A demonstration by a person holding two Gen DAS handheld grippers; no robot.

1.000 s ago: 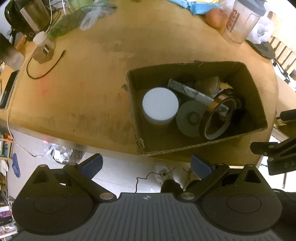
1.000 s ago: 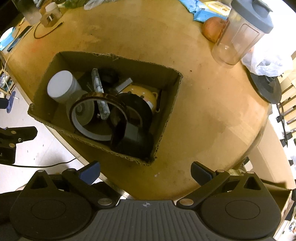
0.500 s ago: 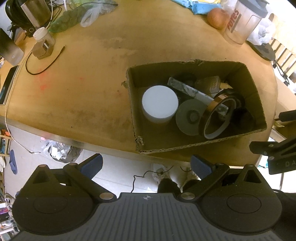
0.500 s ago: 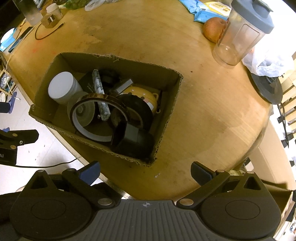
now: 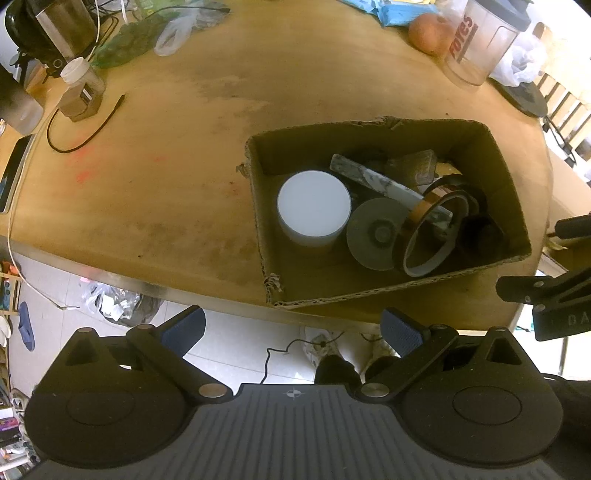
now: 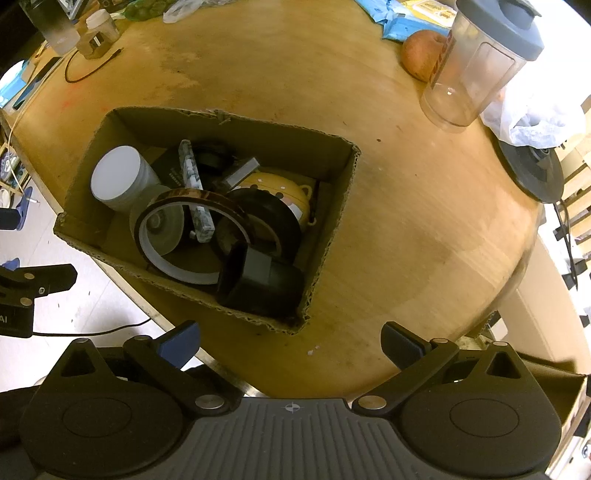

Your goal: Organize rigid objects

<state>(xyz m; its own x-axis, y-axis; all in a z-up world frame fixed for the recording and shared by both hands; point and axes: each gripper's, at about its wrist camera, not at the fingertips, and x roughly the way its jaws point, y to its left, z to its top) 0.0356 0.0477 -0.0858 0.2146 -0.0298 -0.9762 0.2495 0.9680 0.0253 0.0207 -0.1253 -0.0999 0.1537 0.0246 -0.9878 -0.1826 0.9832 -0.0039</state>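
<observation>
A cardboard box (image 5: 369, 295) (image 6: 332, 229) sits near the front edge of the round wooden table (image 5: 166, 166) (image 6: 424, 221). Inside it lie a white jar (image 5: 314, 206) (image 6: 118, 177), a grey disc (image 5: 378, 232), an amber tape roll (image 5: 436, 236) (image 6: 184, 236), a marbled bar (image 5: 388, 184) (image 6: 195, 188), a black tape roll (image 6: 269, 225), a yellow round case (image 6: 280, 188) and a black block (image 6: 262, 284). My left gripper (image 5: 293, 330) hangs open off the table edge, below the box. My right gripper (image 6: 291, 343) is open too, above the table edge, just in front of the box's near corner. Both are empty.
A clear shaker bottle (image 6: 480, 62) (image 5: 480, 44), an apple (image 6: 421, 51) and blue packets (image 6: 406, 22) stand at the back right. A small jar (image 5: 79, 92) and a black cable (image 5: 85, 125) lie at the back left. Floor with shoes (image 5: 332, 354) shows below the edge.
Both views have pulled back slightly, so the box sits a little farther from the fingers. Both grippers stay open and the box's contents have not moved.
</observation>
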